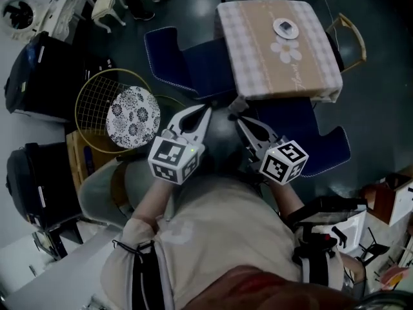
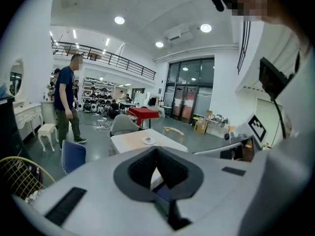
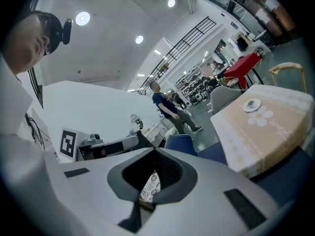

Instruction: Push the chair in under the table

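A square table [image 1: 255,57] under a beige checked cloth stands ahead, with a small plate [image 1: 285,28] on it. One blue chair [image 1: 316,144] stands at the table's near side, its seat partly under the cloth and its backrest toward me. Another blue chair [image 1: 184,63] stands pulled out at the table's left side. My left gripper [image 1: 207,110] and right gripper [image 1: 234,115] are both shut and empty, side by side in the air short of the table's near left corner, touching neither chair. The left gripper view shows the table [image 2: 140,140] beyond the shut jaws; the right gripper view shows the table [image 3: 266,127] too.
A gold wire chair with a patterned cushion [image 1: 132,115] stands close on the left, with black cases [image 1: 35,76] beyond it. A wooden chair [image 1: 352,41] stands at the table's right. White furniture [image 1: 68,8] lines the far left. A person [image 2: 65,102] walks in the background.
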Motion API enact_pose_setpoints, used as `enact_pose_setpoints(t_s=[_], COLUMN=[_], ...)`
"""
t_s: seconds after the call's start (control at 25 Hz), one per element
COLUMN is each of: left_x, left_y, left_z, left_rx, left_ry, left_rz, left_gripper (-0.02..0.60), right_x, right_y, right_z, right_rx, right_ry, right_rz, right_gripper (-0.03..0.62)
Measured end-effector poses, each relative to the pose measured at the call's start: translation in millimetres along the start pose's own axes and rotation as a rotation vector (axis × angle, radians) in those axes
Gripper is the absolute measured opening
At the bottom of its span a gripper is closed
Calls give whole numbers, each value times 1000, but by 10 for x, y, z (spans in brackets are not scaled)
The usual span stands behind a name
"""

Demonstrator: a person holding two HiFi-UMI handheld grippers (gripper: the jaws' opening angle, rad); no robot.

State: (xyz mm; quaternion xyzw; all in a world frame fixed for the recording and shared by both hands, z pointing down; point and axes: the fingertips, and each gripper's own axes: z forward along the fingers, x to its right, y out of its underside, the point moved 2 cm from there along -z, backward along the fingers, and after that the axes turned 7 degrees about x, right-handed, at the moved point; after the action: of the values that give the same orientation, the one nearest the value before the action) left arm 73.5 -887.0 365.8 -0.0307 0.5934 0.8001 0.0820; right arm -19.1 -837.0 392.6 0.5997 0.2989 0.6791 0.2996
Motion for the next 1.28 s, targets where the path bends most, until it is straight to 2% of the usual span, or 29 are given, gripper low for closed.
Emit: enact_pose_setpoints(t_s=[0.24,0.36,0.68,0.96,1.28], left_x=[-156,-217,-354,-682,-1054], left_y=[-109,-95,-86,-95,-129], left_z=[-59,-28,-87,-65,9], left_rx=[17,22,40,42,46], left_ry=[4,9,87,148,177], left_rz=[20,15,-13,-17,-31], left_gripper=[8,8,8,8,8], right_x=[-59,9,-140,-226,-223], right_y=[-78,-119,-165,-195,-210], right_z=[181,234,322,597,921], right_rx=[19,12,31,63,69], right_ry=[10,41,132,194,241], right_rz=[-14,-19,-66,-72,-86], right_gripper=[12,12,12,11,11])
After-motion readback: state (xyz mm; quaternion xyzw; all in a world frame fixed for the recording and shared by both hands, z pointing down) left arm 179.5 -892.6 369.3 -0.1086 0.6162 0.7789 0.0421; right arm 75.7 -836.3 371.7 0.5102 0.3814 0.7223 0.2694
